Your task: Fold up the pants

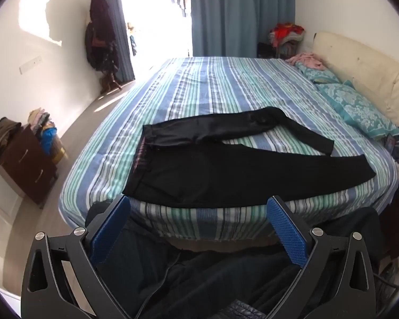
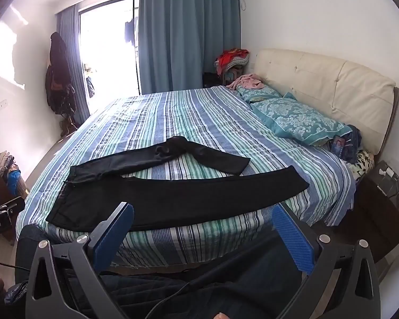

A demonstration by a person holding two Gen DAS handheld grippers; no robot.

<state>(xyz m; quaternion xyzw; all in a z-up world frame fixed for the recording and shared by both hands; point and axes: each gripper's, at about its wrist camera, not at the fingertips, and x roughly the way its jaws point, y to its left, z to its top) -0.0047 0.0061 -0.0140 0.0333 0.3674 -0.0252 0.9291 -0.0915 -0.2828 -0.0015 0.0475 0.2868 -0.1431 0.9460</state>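
Pants (image 1: 226,170) flat on bed (image 1: 226,85), mid-frame, just beyond my tongs; long axis left-right, waistband left, legs splayed right. Left tongs (image 1: 198,228) nearer waistband, right tongs (image 2: 203,235) nearer cuffs. Both spread, empty.

You have one pair of black pants (image 2: 173,199) on one striped bed (image 2: 199,122), two teal pillows (image 2: 292,119), one cream headboard (image 2: 332,85), two blue curtains (image 2: 186,40), and two claws, the right claw (image 2: 202,228) and the left claw (image 1: 198,222).
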